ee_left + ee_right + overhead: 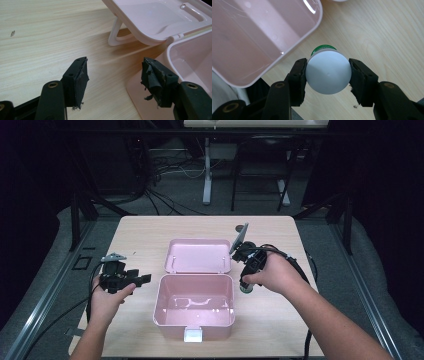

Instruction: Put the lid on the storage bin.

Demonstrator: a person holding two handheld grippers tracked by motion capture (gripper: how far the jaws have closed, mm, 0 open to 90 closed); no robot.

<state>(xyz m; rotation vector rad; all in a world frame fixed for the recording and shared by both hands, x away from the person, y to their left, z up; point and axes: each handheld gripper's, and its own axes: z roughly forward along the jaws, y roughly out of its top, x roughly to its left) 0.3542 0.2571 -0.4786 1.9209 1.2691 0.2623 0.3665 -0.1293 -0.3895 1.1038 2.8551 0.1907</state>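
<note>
The small bottle (328, 72), green-bodied with a white screw cap, sits clamped between the pads of the right tongs (328, 75), which grip the cap across its full width from either side. In the high view the bottle (246, 289) hangs below the person's right hand (274, 274), just beside the right wall of the open pink box (195, 306) and a little above the counter (280, 320). It looks small and probably light, with a stiff cap whose smooth round face gives the pads little to bite on (the ribbed edge under the pads should help). The grip on the cap's sides seems the sensible one: it keeps the bottle upright and leaves the body free to go down into the box. A hard squeeze is unlikely to hurt it, but a slack one could let it swivel or slip, since a round cap only meets flat pads along two narrow lines.

The box itself is thin, glossy plastic, its lid (198, 255) thrown back flat behind it, and the inside looks bare.

The left tongs (115, 77) stand released and hold nothing, their worn pads well apart, pointed at the box's left edge from above the counter.
</note>
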